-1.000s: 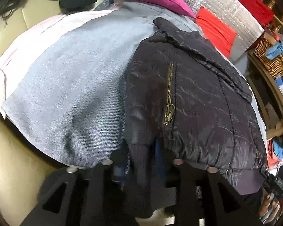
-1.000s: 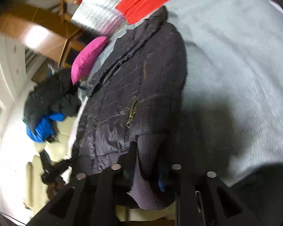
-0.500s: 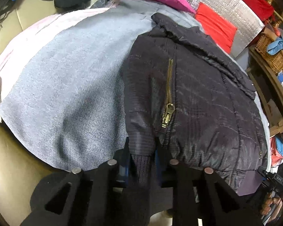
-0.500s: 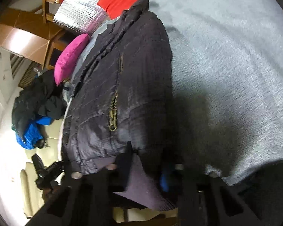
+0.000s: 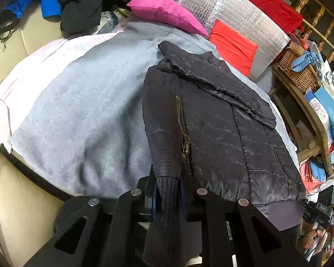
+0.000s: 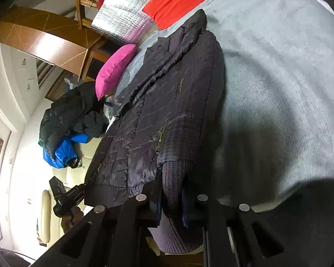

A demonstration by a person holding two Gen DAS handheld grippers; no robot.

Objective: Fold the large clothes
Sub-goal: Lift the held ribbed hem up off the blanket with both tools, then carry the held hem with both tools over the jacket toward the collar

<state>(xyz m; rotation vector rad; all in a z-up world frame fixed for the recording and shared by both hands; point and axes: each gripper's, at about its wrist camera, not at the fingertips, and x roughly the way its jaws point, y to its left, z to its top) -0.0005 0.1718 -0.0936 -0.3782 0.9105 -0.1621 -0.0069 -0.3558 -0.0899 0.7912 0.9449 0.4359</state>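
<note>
Only the left wrist view shows the wicker basket (image 5: 298, 71).

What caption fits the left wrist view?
Left gripper shut on the ribbed cuff of a dark jacket spread over a grey blanket.

The jacket (image 5: 222, 120) is black with a faint sheen, stitched in thin wavy quilting lines; its zip (image 5: 184, 142) is dull brass, its knitted cuff (image 5: 167, 191) a ribbed charcoal – in the right wrist view the cuff (image 6: 176, 178) leans slightly purple, perhaps only the light. Under it lies a pale grey-blue blanket (image 5: 82, 115) with fine ribbing, edged by pale pink sheet (image 5: 33, 66). Behind: a magenta cushion (image 5: 164, 13), a bright red cushion (image 5: 233, 44), a silver quilted foil panel (image 5: 233, 13) – and a royal blue garment (image 6: 62, 153) beside black clothes (image 5: 86, 2)
</note>
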